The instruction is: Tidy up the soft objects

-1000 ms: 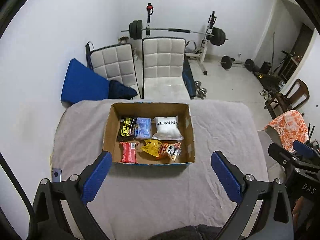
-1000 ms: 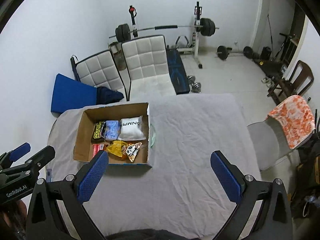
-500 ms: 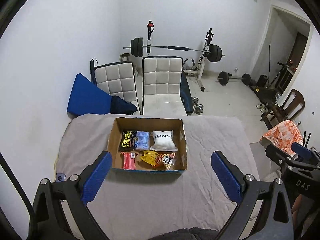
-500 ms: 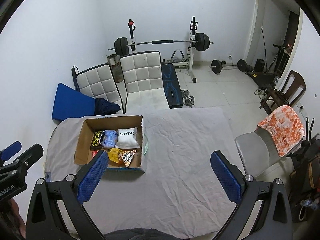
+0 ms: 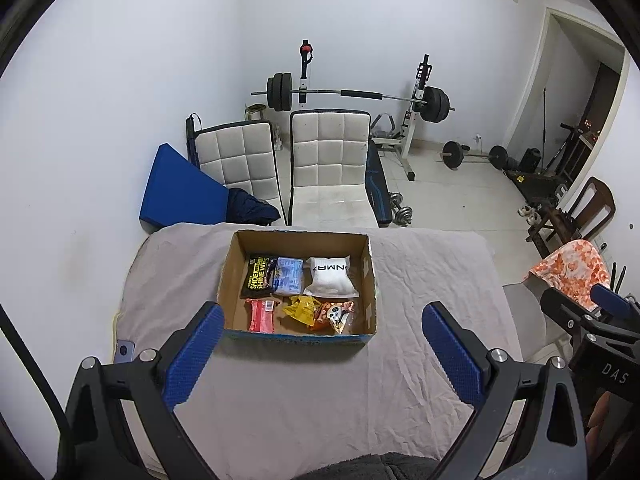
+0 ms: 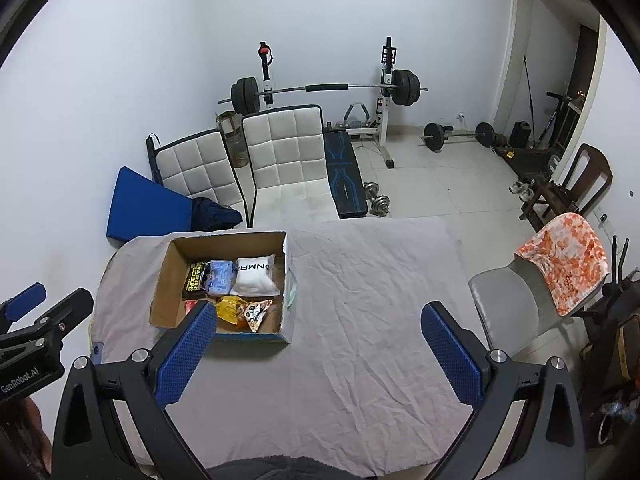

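An open cardboard box (image 5: 370,280) stands on the grey-clothed table (image 5: 304,396). It holds several soft packets: a black one (image 5: 257,277), a light blue one (image 5: 289,276), a white one (image 5: 331,277), a red one (image 5: 261,314), a yellow one (image 5: 302,309) and an orange one (image 5: 334,313). The box also shows in the right wrist view (image 6: 168,280). My left gripper (image 5: 323,354) is open and empty, high above the table before the box. My right gripper (image 6: 320,354) is open and empty, to the right of the box.
Two white padded chairs (image 5: 328,168) and a blue cushion (image 5: 180,196) stand behind the table. A barbell rack (image 5: 360,96) is at the back wall. A grey chair with an orange cloth (image 6: 560,260) stands at the table's right. A small phone-like thing (image 5: 125,349) lies at the table's left edge.
Both grippers have risen and pulled back from the table, so the box looks smaller and more of the room shows. Both stay open and empty. The box and packets have not moved.
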### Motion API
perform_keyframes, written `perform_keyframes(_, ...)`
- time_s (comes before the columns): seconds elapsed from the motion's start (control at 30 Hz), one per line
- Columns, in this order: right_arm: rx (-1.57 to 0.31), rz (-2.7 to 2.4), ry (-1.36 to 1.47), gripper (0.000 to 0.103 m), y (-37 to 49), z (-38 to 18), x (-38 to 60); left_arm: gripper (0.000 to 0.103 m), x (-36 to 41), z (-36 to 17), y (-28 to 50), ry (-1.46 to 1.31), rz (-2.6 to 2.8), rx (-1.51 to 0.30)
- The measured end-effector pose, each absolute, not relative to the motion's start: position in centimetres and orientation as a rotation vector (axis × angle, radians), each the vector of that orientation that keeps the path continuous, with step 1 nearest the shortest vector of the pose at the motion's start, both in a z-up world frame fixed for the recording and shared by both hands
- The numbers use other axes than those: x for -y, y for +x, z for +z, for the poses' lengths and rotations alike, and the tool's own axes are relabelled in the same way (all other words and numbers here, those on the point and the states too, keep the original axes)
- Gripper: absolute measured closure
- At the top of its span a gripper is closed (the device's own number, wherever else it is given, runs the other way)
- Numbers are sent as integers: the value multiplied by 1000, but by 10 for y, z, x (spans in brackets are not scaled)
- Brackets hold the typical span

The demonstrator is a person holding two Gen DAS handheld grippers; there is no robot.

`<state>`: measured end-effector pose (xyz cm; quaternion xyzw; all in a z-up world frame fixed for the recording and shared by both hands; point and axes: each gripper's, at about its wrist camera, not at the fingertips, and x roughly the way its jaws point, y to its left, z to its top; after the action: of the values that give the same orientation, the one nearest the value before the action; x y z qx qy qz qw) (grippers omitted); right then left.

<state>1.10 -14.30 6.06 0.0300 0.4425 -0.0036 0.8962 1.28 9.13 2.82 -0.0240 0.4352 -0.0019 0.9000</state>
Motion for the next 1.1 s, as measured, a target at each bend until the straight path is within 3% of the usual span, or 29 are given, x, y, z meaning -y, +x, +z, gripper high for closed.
perform_keyframes(1.1,-902,17,61,0,9,63,152,1,-92,19,13,-40,42,-915)
